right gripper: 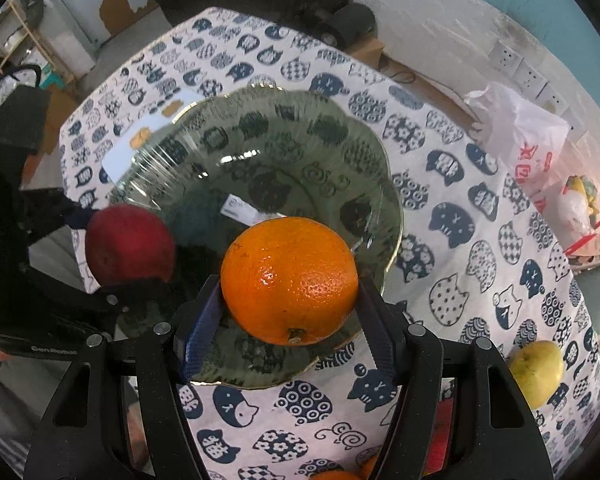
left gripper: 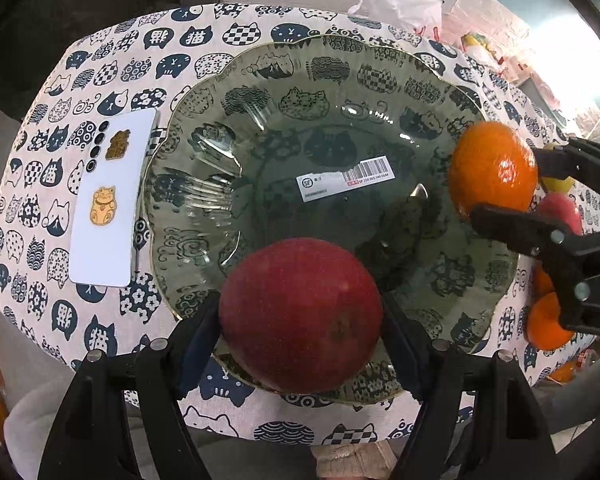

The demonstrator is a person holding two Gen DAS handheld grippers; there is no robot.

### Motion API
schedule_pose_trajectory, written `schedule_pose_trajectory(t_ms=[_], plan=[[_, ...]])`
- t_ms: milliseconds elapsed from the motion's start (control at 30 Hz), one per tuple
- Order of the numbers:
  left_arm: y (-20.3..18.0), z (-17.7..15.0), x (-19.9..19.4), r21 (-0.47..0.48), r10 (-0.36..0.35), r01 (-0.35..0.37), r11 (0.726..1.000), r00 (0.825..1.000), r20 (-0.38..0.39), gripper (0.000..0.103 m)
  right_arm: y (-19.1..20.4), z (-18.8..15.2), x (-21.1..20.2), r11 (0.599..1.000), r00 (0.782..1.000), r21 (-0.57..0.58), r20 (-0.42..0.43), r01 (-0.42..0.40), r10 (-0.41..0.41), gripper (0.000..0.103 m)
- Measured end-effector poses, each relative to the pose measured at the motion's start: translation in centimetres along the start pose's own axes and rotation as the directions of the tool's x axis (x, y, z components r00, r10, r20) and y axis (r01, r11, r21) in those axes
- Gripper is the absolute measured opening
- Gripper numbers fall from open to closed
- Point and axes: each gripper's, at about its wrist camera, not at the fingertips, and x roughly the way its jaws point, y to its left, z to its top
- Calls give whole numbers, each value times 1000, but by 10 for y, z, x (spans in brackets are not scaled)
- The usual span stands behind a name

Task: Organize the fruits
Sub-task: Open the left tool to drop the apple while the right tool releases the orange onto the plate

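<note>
Over the scalloped, gold-rimmed green glass plate (left gripper: 204, 92) both fruits hang in mid-air — the left gripper (left gripper: 300, 316) pinches a dark red apple (left gripper: 300, 314) above the near rim, and the right gripper (right gripper: 290, 300) pinches a glossy round orange (right gripper: 290, 280) above the right edge. On the cat-print tablecloth (right gripper: 440, 184) a white phone (left gripper: 108, 200) lies just beside the plate, a yellow-green apple (right gripper: 536, 372) well apart — more oranges (left gripper: 546, 320) sit off to the right.

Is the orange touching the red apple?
Apart. The right wrist view shows the orange and red apple held separately, with glass plate visible between them.
</note>
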Motion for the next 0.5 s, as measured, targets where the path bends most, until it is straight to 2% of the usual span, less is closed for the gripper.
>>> schedule_pose_trajectory(t_ms=[133,233,500], plan=[[-2,3,-12,0,15,-15,1000,999,45,78,3,-1,4,1000,1000,-13,-5,-1,1,66],[-2,3,-22,1,23,-23,1000,997,70,82,2,-1,6,1000,1000,-12,-6,-5,5,66],[0,-3,-24,2,23,-24,1000,998,50,83,7,1,13,1000,999,-5,-30,-29,29,67]])
